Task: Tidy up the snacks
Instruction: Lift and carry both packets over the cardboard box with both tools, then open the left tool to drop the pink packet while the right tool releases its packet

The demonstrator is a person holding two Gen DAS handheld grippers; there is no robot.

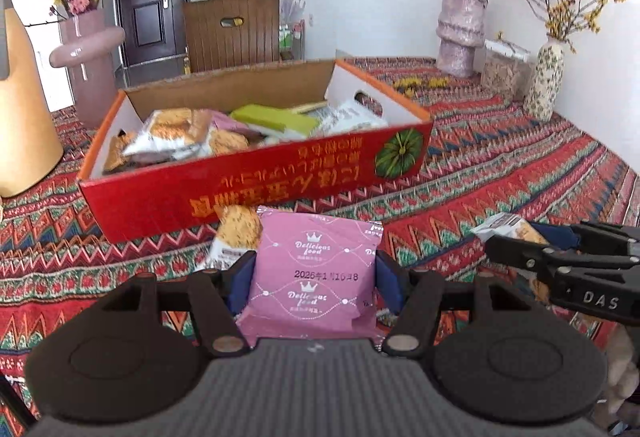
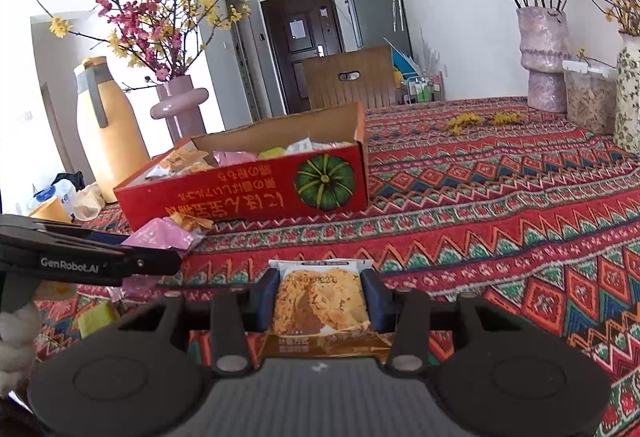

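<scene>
My left gripper [image 1: 314,273] is shut on a pink snack packet [image 1: 316,269], held above the tablecloth just in front of the red cardboard box [image 1: 248,181]. The box holds several snack packets [image 1: 188,133]. A biscuit packet [image 1: 236,237] lies on the cloth against the box front. My right gripper [image 2: 320,295] is shut on a biscuit packet [image 2: 320,305], right of the left gripper and short of the box [image 2: 248,193]. The right gripper also shows in the left wrist view [image 1: 520,237], and the left gripper in the right wrist view [image 2: 160,249].
A patterned red tablecloth [image 2: 480,217] covers the table. A pink vase [image 1: 88,49] and a tan jug [image 1: 20,109] stand left of the box. A purple vase [image 1: 460,33], a clear jar [image 1: 504,69] and a floral vase [image 1: 546,77] stand at the back right. A green packet [image 2: 96,317] lies at lower left.
</scene>
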